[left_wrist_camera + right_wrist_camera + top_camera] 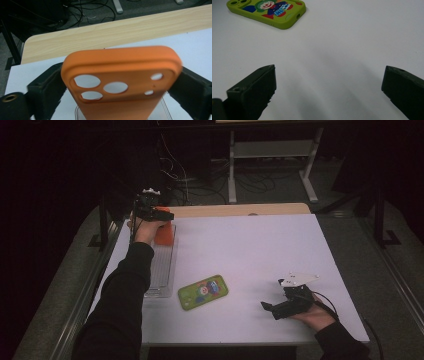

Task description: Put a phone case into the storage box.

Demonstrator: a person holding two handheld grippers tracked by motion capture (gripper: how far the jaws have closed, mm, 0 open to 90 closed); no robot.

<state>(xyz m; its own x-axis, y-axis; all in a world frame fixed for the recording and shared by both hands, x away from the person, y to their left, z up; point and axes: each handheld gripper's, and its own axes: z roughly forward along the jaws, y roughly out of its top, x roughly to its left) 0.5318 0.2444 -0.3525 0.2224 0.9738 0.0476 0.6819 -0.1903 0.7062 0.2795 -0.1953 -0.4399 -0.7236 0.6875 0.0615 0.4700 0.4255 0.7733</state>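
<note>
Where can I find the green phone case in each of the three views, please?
High view: the green phone case lies flat on the white table, low and left of centre, beside the clear tray.
Left gripper view: I cannot find it; the orange phone case is gripped between the jaws.
Right gripper view: top left corner, beyond the open jaws.
Shared landmark: the white table surface.

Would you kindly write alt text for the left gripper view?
An orange phone case, camera cutouts facing the viewer, is clamped between the left tool's black jaws above a clear tray on a white table.
</note>
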